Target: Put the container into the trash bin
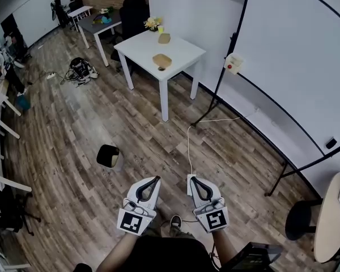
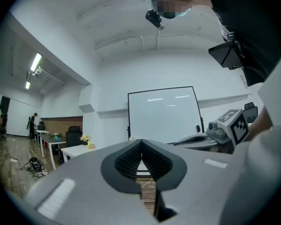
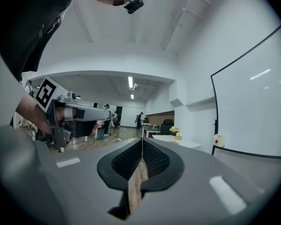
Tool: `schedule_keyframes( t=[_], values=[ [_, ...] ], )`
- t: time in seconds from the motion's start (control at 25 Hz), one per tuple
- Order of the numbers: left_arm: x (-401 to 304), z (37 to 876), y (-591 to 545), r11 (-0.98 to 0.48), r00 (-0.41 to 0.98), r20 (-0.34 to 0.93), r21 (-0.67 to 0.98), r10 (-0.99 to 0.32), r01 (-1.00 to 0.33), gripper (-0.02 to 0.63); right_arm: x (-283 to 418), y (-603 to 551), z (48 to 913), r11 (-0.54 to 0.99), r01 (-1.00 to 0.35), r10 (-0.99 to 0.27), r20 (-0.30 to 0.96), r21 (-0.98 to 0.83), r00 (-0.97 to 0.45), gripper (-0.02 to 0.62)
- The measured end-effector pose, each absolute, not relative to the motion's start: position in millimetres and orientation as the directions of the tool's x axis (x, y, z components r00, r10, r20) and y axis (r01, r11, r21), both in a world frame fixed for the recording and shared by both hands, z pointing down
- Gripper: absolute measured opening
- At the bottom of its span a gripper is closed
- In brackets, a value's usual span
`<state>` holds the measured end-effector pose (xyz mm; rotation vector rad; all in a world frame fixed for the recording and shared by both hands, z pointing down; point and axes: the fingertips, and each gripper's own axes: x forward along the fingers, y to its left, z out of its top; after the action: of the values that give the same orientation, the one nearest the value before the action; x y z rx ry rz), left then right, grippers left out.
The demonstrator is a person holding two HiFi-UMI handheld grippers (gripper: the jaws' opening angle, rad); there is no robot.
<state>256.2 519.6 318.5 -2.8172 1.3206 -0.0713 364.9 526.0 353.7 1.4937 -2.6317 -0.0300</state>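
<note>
Left gripper and right gripper closed, empty; container on table

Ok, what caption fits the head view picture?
Left gripper and right gripper shut, empty; container on table, bin on floor.

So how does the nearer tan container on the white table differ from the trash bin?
The container is tan and low; the trash bin is black and larger. The container sits on the white table; the trash bin stands on the wood floor, closer to the person. Neither is held.
</note>
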Motion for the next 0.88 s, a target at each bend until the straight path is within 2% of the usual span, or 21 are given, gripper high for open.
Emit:
schedule_keyframes(
  t=[0.44, 0.88],
  values=[
    [210.9, 328.9, 402.7, -0.666, 0.666, 0.013, -0.012, -0.746, -0.746, 0.003, 329.7, 416.8, 348.3, 0.474, -0.870, -0.879, 0.128, 0.136, -0.459, 0.003],
    [180.3, 326.9, 283.7, -0.715, 0.715, -0.019, -0.010, -0.698, -0.699, 0.003, 306.0, 300.7, 335.4, 0.405, -0.902, -0.914, 0.106, 0.149, -0.392, 0.003]
  ],
)
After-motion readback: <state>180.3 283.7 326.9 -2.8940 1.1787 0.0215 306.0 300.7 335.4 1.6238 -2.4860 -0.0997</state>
